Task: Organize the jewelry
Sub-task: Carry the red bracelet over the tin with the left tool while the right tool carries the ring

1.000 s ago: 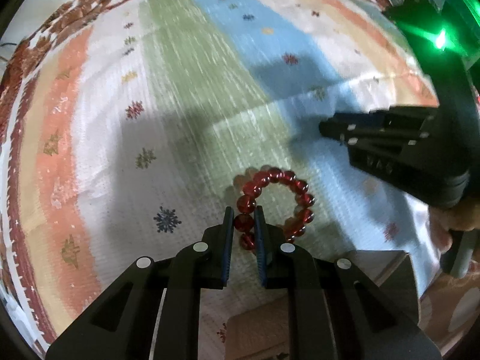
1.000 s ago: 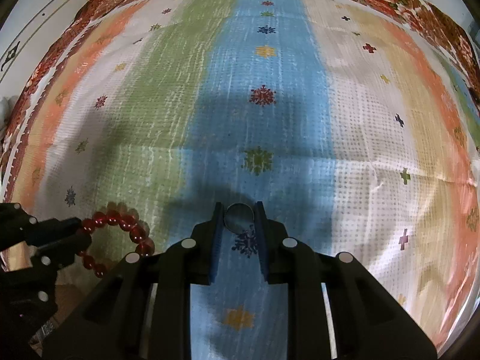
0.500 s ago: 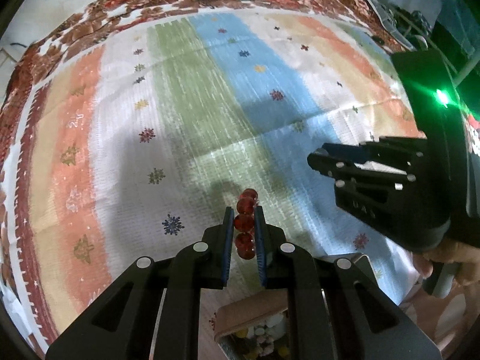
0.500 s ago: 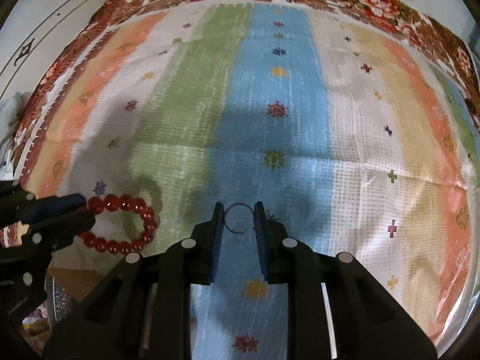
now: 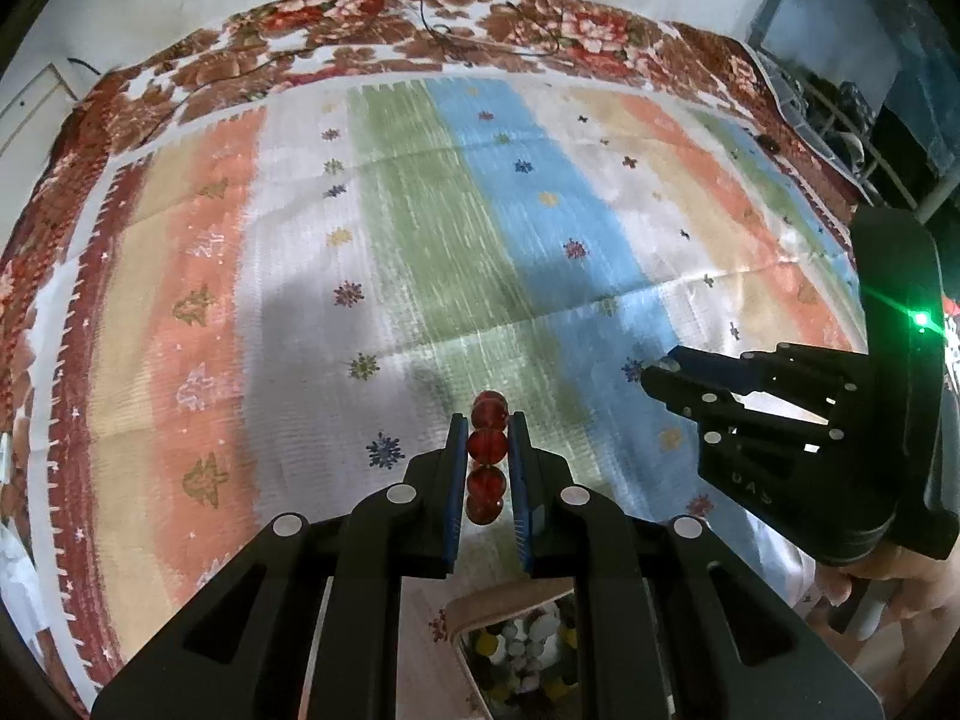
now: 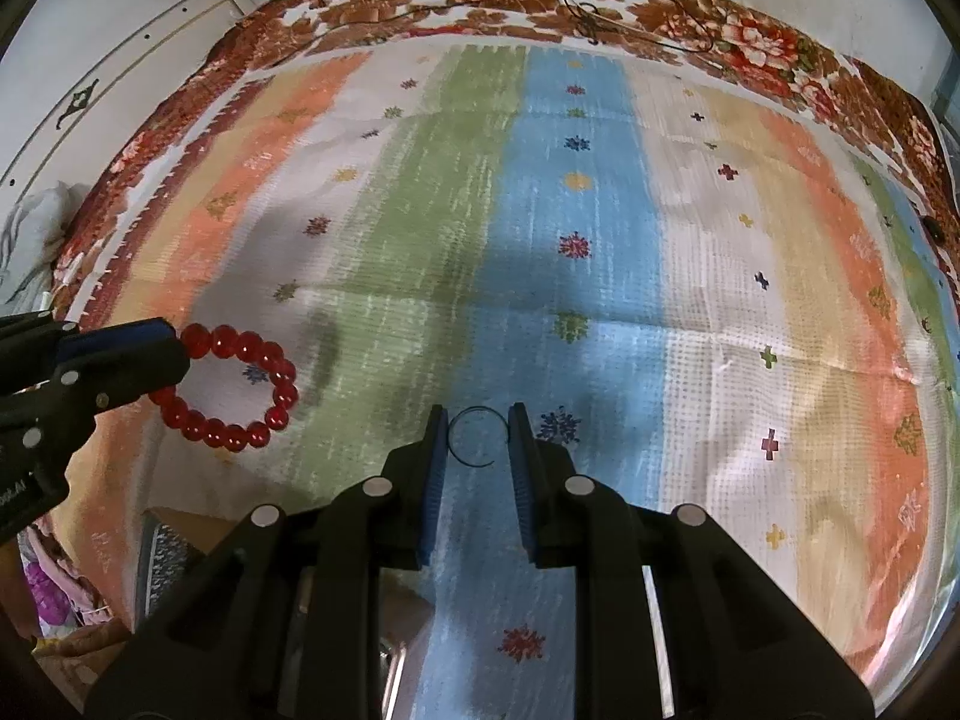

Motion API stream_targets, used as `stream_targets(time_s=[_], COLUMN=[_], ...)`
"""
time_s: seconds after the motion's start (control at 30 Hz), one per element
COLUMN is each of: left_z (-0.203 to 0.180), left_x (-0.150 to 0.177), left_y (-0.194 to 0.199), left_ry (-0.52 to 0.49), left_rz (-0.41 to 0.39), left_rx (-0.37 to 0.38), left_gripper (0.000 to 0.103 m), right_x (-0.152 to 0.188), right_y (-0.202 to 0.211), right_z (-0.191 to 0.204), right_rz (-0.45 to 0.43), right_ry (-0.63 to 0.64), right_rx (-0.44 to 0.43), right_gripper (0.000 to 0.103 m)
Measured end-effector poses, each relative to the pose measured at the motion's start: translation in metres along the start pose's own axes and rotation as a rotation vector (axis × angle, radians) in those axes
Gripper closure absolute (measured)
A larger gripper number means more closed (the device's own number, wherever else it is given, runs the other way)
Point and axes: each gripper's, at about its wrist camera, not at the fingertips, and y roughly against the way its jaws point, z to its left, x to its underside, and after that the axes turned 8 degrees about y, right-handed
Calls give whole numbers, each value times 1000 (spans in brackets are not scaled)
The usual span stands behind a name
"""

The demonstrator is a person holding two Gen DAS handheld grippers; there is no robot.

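Red bracelet (image 5: 487, 463) is pinched edge-on in the left gripper (image 5: 487, 441), jaws closed on its beads, held above the striped cloth (image 5: 420, 252). Thin wire ring (image 6: 477, 438) sits clamped between the right gripper (image 6: 478, 429) pads. A box (image 5: 516, 648) of trinkets shows beneath the left gripper.

The red bead bracelet (image 6: 237, 387) is glossy, translucent and smooth, glass or plastic. The thin ring (image 6: 477, 438) appears to be dark wire. The striped cloth (image 6: 576, 312) is matt and coarsely woven; gripper fingers (image 5: 453, 480) are matt black plastic.
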Motion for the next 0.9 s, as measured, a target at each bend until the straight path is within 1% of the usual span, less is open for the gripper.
stream_targets(time_s=[0.17, 0.43, 0.57, 0.73, 0.9], left_z=[1, -5, -9, -15, -21], left_x=[7, 19, 29, 38, 52], left_y=[16, 40, 52, 67, 77], left_ry=[2, 7, 5, 4, -10], left_rz=[-34, -77, -105, -138, -153], left_rx=[-9, 10, -3, 1, 6], left_gripper=[90, 90, 90, 90, 90], right_x=[4, 12, 21, 30, 39], right_y=[15, 49, 59, 66, 77], right_z=[4, 27, 37, 43, 52], right_rz=[-18, -75, -84, -88, -97], right_ry=[10, 51, 70, 78, 92], right_rx=[5, -42, -51, -61, -87], right_gripper=[81, 81, 81, 81, 81])
